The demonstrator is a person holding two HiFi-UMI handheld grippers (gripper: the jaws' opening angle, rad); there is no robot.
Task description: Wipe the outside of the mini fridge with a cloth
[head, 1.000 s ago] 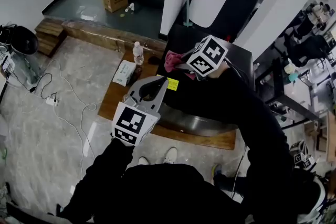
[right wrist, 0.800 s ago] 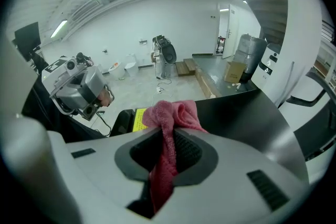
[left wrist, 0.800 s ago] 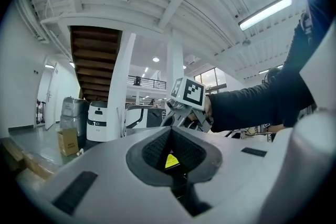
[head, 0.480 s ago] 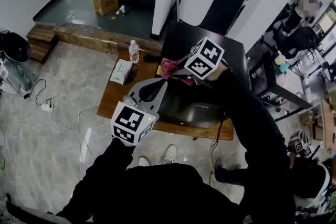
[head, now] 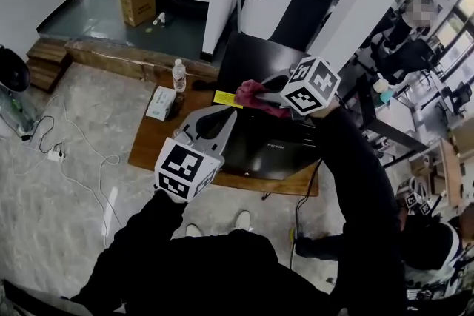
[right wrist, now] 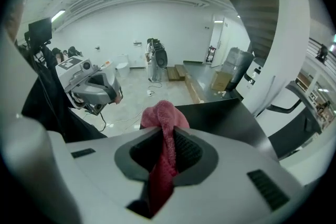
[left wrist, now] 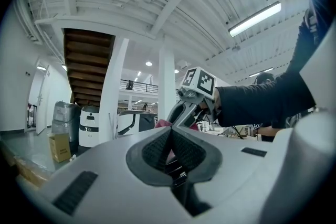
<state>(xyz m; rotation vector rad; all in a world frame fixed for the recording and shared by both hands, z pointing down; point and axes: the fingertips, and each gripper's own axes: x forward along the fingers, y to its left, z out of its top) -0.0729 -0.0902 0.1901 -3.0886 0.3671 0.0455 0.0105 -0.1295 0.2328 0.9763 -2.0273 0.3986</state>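
Note:
The black mini fridge (head: 263, 148) stands on a low wooden platform (head: 152, 140). Over the fridge's top, near the front edge, my right gripper (head: 268, 91) is shut on a pink cloth (head: 255, 95). In the right gripper view the cloth (right wrist: 165, 128) sticks out between the closed jaws, with the fridge's black top (right wrist: 223, 115) behind it. My left gripper (head: 224, 115) hangs by the fridge's front left corner, shut with nothing in it. In the left gripper view its jaws meet at the left gripper (left wrist: 170, 136), and the right gripper (left wrist: 190, 102) shows beyond.
A water bottle (head: 178, 74) and a tissue pack (head: 161, 103) sit on the platform left of the fridge. Cables (head: 70, 152) trail over the marble floor at the left. A cardboard box (head: 135, 2) stands at the back. Desks and people fill the right side.
My right gripper has carried the pink cloth rightwards along the fridge's top. The left gripper has stayed in about the same place, still shut.

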